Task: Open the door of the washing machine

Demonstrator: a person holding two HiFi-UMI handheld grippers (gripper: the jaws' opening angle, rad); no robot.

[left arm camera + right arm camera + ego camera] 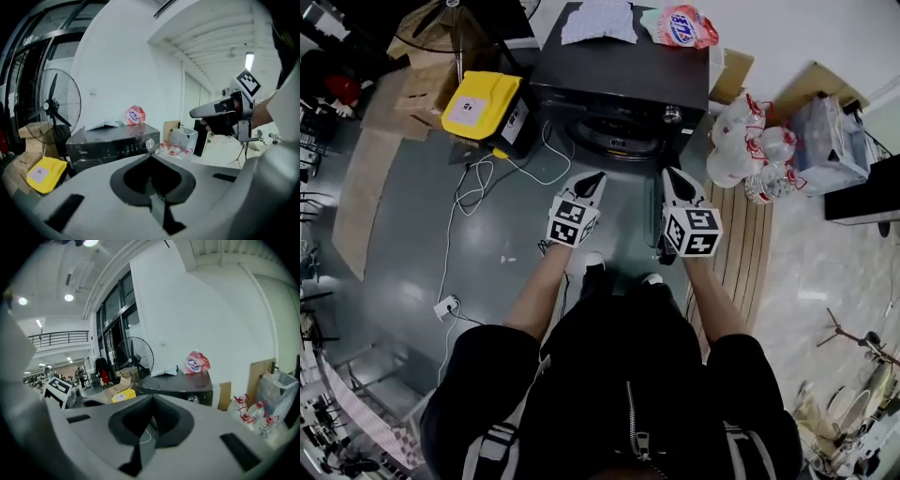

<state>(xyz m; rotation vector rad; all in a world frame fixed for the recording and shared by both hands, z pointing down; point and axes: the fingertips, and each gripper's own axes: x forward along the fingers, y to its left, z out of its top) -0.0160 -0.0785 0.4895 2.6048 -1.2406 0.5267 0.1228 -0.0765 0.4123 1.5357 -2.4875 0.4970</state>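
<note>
The black front-loading washing machine [619, 66] stands ahead of me, and its round door [614, 139] is closed. Both grippers are held side by side in the air before it, apart from it. My left gripper [597, 176] points at the door, jaws shut and empty. To its right, my right gripper [669, 172] is also shut, with nothing in it. The left gripper view shows the washing machine [112, 140] beyond the closed left gripper [151, 157], with the right gripper [193, 113] at the right. In the right gripper view the washing machine [180, 383] lies past the closed right gripper [152, 397].
A detergent bag [680, 26] and a folded cloth [598, 19] lie on the machine's top. A yellow case [478, 103], cardboard boxes [422, 84] and a standing fan [51, 110] are at the left. Packs of water bottles [750, 150] and wooden planks [750, 244] are at the right. Cables [478, 187] trail over the floor.
</note>
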